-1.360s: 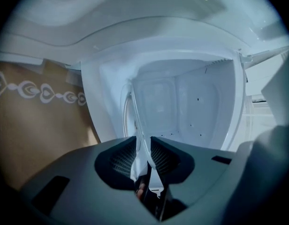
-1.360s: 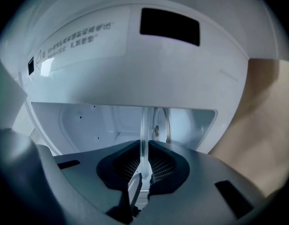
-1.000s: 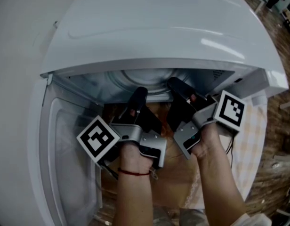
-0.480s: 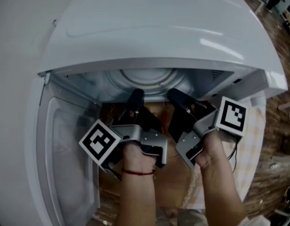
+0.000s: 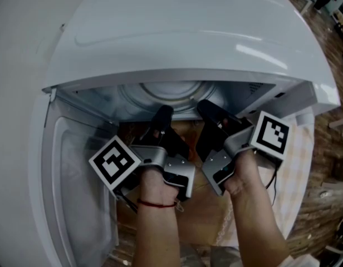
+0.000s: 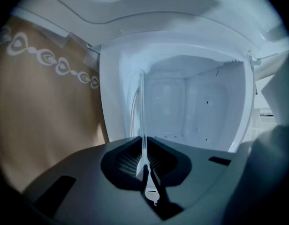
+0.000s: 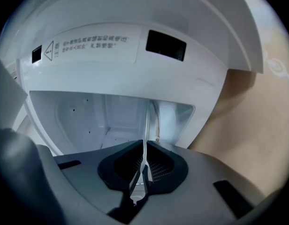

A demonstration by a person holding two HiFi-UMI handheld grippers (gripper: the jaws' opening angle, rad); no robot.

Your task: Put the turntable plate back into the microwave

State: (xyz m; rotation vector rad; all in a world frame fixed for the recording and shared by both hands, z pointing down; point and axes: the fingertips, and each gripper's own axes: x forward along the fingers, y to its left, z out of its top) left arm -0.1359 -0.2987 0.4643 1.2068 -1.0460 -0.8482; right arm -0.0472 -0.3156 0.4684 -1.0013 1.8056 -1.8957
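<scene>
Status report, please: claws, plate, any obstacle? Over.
Left claw, right claw: both shut on turntable plate rim. Plate level, partly inside the microwave. Its door open at left; nothing blocks the cavity.

Microwave (image 5: 182, 32) sits far centre, door (image 5: 77, 171) swung open to the left. Turntable plate (image 5: 170, 90) lies in the cavity mouth. Left gripper (image 5: 163, 113) and right gripper (image 5: 206, 107) side by side at its near rim, rim between each pair of jaws. Cloth (image 5: 302, 154) under the microwave, showing at right.

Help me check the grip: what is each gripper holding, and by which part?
Both hold the glass turntable plate by its near rim: left gripper and right gripper each have fingers shut on its thin edge.
</scene>
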